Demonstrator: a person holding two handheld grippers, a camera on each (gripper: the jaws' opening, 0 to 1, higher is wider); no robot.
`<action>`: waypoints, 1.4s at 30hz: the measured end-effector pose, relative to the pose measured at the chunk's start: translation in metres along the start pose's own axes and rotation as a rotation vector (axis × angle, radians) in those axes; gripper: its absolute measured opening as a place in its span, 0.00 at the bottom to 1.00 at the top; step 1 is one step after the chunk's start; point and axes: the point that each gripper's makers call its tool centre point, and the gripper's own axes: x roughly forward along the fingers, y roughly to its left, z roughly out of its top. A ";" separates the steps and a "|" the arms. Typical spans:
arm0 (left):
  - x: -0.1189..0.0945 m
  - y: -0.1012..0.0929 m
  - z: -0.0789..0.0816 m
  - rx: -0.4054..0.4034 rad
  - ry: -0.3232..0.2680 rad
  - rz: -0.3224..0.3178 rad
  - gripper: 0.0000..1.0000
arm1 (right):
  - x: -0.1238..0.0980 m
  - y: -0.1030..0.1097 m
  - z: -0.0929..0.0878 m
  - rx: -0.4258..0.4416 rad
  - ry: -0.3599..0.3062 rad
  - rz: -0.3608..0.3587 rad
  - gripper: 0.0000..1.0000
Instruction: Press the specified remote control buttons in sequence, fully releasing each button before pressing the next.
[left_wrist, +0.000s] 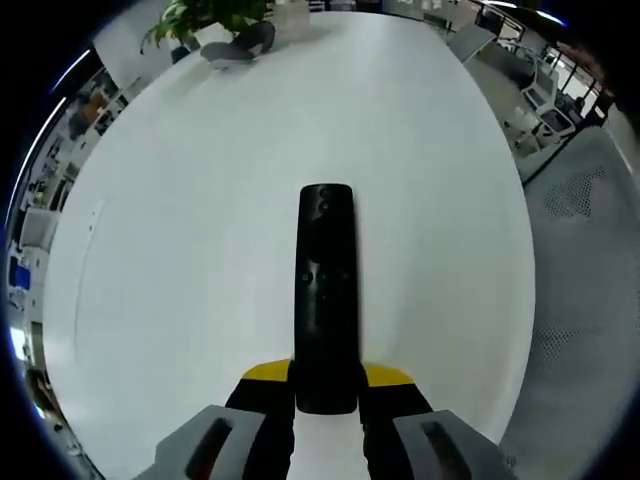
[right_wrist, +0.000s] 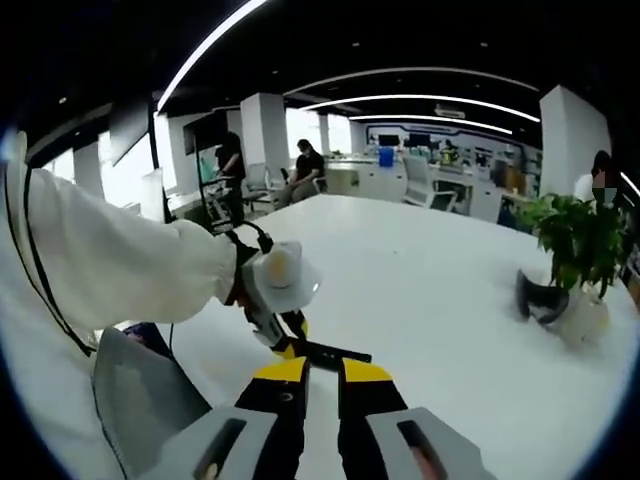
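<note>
A long black remote (left_wrist: 325, 290) points away over the white table (left_wrist: 180, 230), buttons up. My left gripper (left_wrist: 326, 378) is shut on its near end, with the yellow jaw tips on either side. In the right gripper view, that left gripper (right_wrist: 285, 335) comes in from the left in a gloved hand with a white sleeve, holding the remote (right_wrist: 335, 352) level above the table. My right gripper (right_wrist: 322, 372) sits just behind the remote's end. Its yellow-tipped jaws are close together with nothing between them.
A green plant (right_wrist: 575, 240) in a white pot stands at the table's far side with a dark curved object (right_wrist: 540, 298) beside it. A grey mesh chair (left_wrist: 590, 270) borders the table edge. People and desks (right_wrist: 400, 170) stand in the background.
</note>
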 end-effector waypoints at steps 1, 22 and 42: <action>0.000 -0.002 0.000 0.003 0.000 0.001 0.23 | 0.000 0.000 0.000 -0.001 0.000 0.000 0.07; -0.003 -0.055 -0.012 -0.029 0.078 0.011 0.24 | 0.003 -0.015 0.009 -0.041 -0.004 -0.020 0.00; -0.008 -0.100 -0.023 -0.112 -0.006 0.032 0.24 | 0.021 -0.016 -0.006 -0.052 0.078 -0.002 0.00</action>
